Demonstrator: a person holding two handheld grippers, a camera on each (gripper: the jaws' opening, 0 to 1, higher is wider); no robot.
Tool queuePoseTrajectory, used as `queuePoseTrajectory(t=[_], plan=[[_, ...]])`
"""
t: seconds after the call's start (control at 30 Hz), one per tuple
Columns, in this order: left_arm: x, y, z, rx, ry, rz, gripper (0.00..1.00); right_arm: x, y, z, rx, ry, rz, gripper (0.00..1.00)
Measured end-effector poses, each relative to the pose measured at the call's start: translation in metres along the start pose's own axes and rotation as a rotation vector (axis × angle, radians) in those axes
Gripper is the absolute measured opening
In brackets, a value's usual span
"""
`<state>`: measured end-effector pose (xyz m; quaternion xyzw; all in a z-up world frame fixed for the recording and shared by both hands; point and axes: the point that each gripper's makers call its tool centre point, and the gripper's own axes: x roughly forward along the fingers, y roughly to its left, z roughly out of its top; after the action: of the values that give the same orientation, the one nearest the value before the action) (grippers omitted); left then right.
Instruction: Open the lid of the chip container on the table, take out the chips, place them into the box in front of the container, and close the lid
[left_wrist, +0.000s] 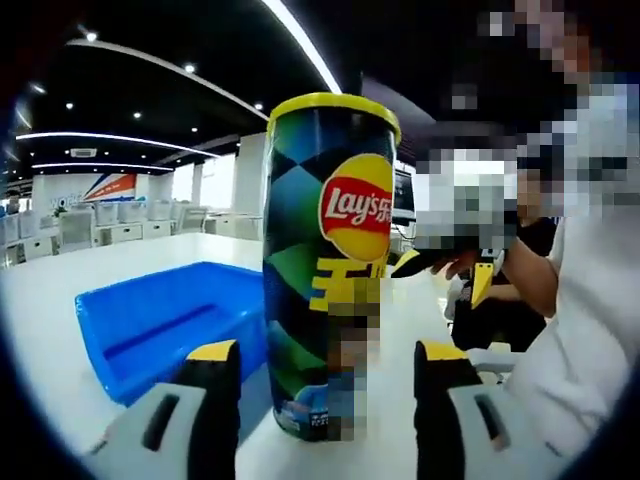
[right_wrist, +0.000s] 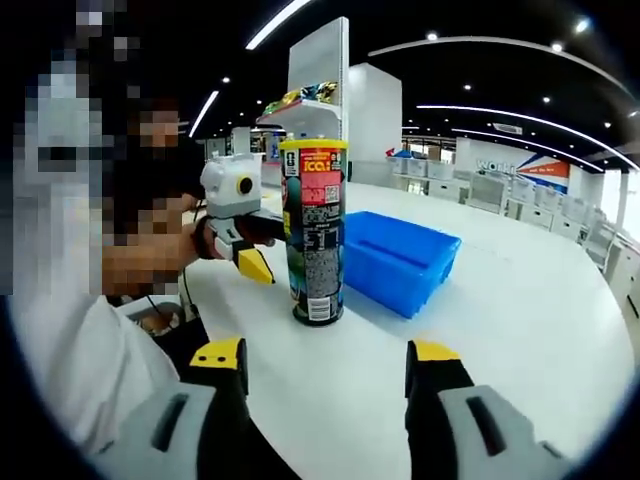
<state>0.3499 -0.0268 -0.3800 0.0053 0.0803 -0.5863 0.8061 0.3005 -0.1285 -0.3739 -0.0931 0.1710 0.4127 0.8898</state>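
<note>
A: So, how do the jaws stand?

B: In the left gripper view the left gripper (left_wrist: 325, 370) is spread wide, the chip container (left_wrist: 330, 260) upright between its jaws near the base, no contact that I can make out. The right gripper (right_wrist: 325, 365) gapes too, holding nothing, the container (right_wrist: 314, 230) well off at its 12 o'clock.

A: And the lid?

B: The yellow lid (left_wrist: 333, 103) sits on top, unopened. The blue box (right_wrist: 398, 258) lies just beside the container, at its 3 o'clock in the right gripper view, on the white table (right_wrist: 520, 330); what shows of its inside looks bare.

A: Progress?

B: Barely begun, I'd judge: opening, emptying and closing all remain.
</note>
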Motion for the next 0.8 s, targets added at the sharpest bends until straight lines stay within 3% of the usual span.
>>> queuePoseTrajectory(t=[0.27,0.4,0.8], plan=[[0.006,-0.001,0.001,0.000,-0.023,-0.039,0.67,0.000,0.001,-0.001,0.000,-0.001,0.001,0.63],[0.010,-0.004,0.006,0.013,-0.068,-0.066,0.63,0.000,0.004,-0.002,-0.003,0.006,0.010,0.63],[0.018,-0.002,0.002,0.015,-0.072,-0.093,0.60,0.002,0.004,-0.005,0.006,0.006,0.017,0.63]])
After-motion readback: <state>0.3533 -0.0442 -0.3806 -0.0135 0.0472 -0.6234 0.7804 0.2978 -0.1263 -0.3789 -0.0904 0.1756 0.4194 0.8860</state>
